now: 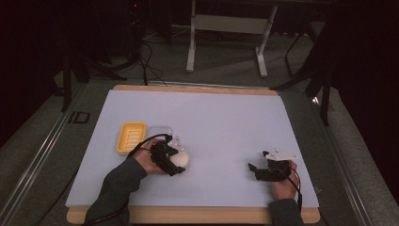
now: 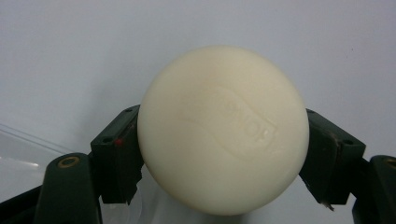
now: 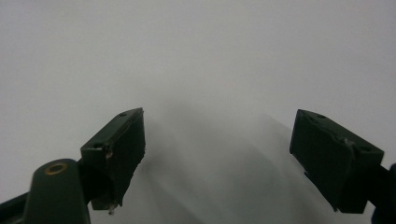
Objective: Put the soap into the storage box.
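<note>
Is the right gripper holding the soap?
No, the right gripper stands open over bare table; the soap sits clamped in the left gripper.

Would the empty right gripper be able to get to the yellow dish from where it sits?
Probably not directly: the left gripper, shut on the soap, sits between the right gripper and the yellow dish.

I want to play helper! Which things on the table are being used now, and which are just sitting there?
Being used:
- round white soap, squeezed in the left gripper
- yellow soap dish, close beside it, likely part of the job
- clear lid next to the dish

Just sitting there:
- right gripper, open, holding nothing
- metal stand behind the table
</note>
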Available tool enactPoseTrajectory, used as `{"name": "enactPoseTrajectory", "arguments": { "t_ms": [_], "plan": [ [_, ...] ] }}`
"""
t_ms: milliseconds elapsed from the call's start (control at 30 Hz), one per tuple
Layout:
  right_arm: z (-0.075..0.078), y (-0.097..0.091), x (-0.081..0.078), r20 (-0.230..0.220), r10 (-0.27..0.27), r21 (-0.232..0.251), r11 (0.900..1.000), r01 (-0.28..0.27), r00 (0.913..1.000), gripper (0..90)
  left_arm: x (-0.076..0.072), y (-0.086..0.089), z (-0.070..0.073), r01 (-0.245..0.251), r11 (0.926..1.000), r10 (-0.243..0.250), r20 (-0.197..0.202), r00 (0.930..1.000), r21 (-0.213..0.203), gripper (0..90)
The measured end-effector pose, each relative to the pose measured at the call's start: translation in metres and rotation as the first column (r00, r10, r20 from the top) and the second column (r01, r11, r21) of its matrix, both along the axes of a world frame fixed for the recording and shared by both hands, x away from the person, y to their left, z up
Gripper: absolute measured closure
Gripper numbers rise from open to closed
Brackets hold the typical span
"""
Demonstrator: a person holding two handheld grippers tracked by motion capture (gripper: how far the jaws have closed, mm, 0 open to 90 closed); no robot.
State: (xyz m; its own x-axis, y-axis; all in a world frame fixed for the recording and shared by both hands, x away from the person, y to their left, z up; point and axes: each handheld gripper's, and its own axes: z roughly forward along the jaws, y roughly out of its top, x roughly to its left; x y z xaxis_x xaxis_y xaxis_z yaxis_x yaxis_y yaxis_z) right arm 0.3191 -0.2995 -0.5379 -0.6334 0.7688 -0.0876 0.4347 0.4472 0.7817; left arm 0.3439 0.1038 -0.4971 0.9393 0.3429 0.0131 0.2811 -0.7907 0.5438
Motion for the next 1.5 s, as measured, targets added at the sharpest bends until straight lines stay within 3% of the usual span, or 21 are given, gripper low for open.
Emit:
{"name": "enactPoseTrajectory", "arguments": {
  "t_ms": [133, 1100, 1500],
  "plan": [
    [0.0, 0.0, 0.0, 0.0, 0.0, 0.0, 1.0, 0.0, 1.0, 17.8, 0.0, 0.002, 0.002, -0.005, 1.0, 0.005, -0.014, 0.9999, -0.006, 25.2],
    [0.0, 0.0, 0.0, 0.001, 0.001, -0.003, 1.0, -0.001, 1.0, 17.8, 0.004, 0.021, 0.01, -0.051, 0.9986, 0.051, 0.006, 0.9987, -0.016, 25.2],
    [0.0, 0.0, 0.0, 0.001, 0.001, -0.003, 1.0, -0.001, 1.0, 17.8, 0.007, 0.031, 0.014, -0.078, 0.9967, 0.078, -0.002, 0.9969, -0.022, 25.2]
  ]
}}
